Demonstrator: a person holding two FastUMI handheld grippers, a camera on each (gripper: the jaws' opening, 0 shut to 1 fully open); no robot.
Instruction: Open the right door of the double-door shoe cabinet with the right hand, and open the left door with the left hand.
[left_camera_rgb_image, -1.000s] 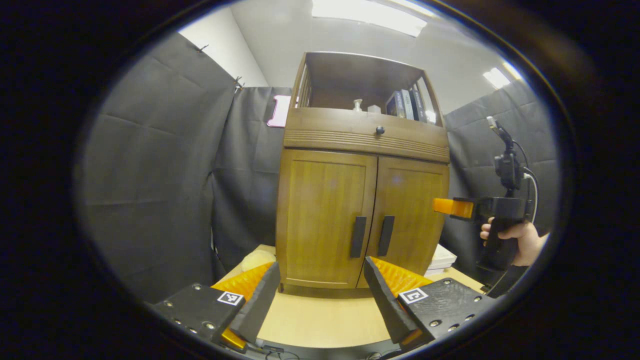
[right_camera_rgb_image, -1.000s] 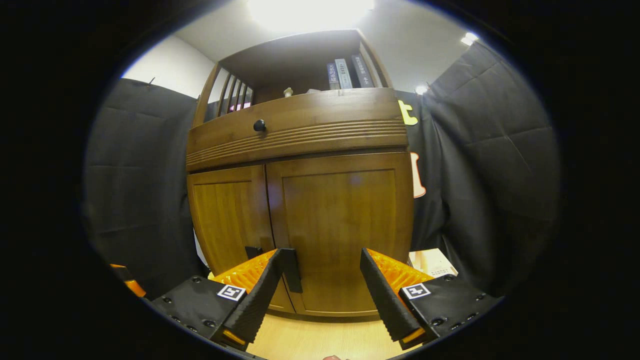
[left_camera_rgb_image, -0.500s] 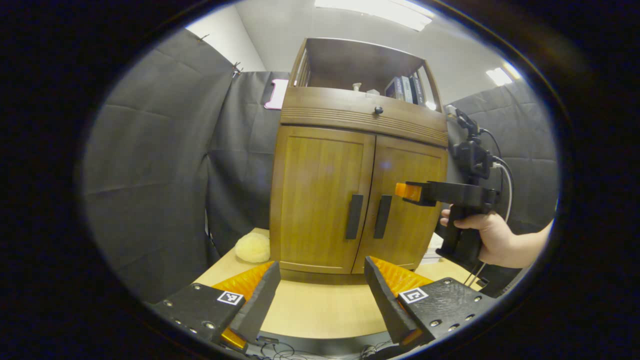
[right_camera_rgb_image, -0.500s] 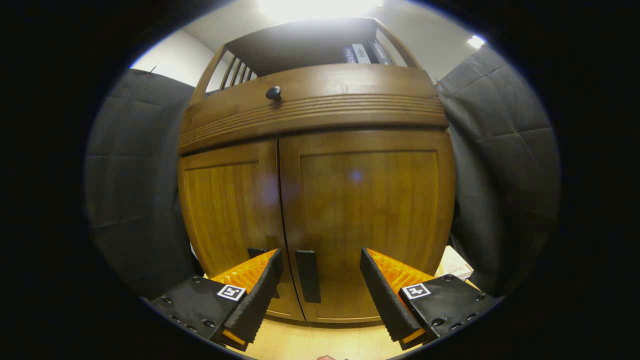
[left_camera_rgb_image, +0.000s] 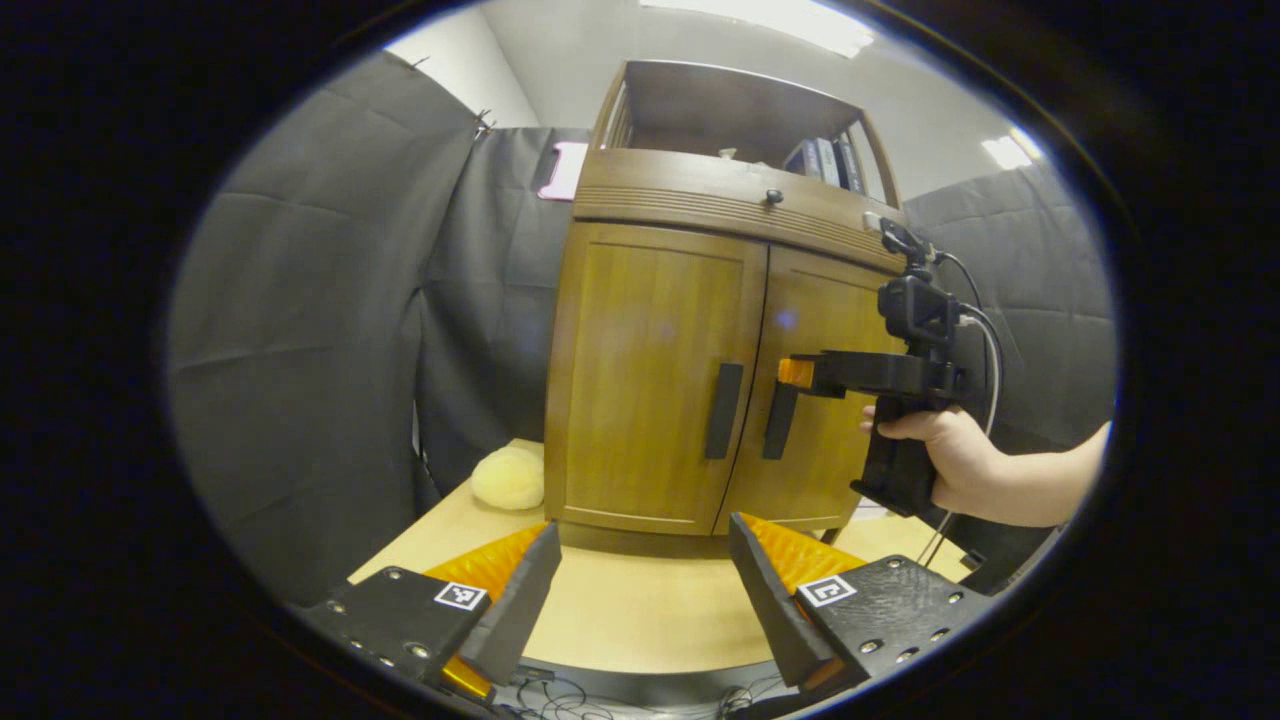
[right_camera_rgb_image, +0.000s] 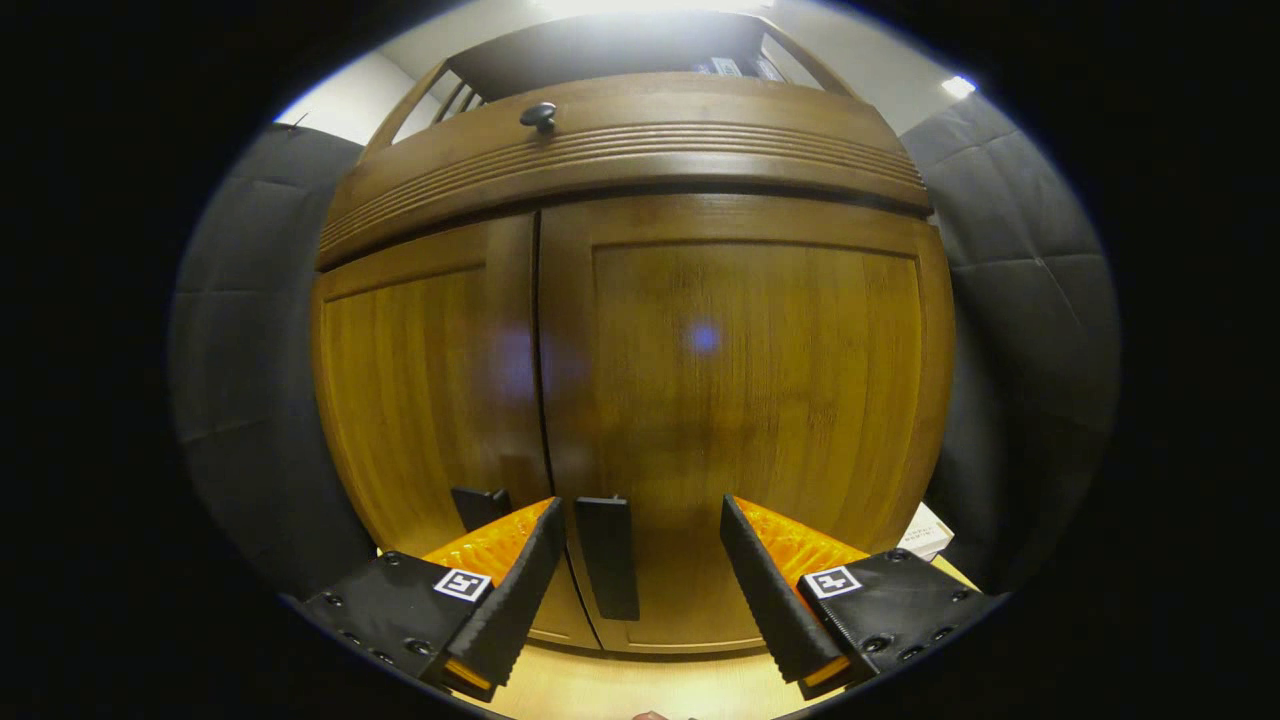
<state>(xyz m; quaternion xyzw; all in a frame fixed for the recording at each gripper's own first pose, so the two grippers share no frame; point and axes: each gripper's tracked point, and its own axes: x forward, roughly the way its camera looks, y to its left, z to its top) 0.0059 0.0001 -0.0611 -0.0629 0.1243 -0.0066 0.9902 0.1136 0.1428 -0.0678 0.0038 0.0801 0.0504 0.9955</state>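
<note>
Partly hidden in the right gripper view, the dark vertical handle of the left door (right_camera_rgb_image: 480, 505) sits behind the right gripper (right_camera_rgb_image: 640, 590)'s own finger, and the books on the open top shelf (left_camera_rgb_image: 828, 160) are too small to make out. Seen from the left gripper view, a hand (left_camera_rgb_image: 945, 455) holds the right gripper (left_camera_rgb_image: 797, 373) level, its tips just beside the dark vertical handle of the right door (left_camera_rgb_image: 779, 421); its jaws stand spread with that handle (right_camera_rgb_image: 607, 556) between them, untouched. Farther back, the left gripper (left_camera_rgb_image: 640, 600) hovers over the pale wooden worktop (left_camera_rgb_image: 640, 610), jaws spread on nothing. Both doors of the brown wooden double-door shoe cabinet (left_camera_rgb_image: 660, 370) are closed, and it stands on the worktop's far side, a yellowish round lump (left_camera_rgb_image: 508, 477) at its left.
</note>
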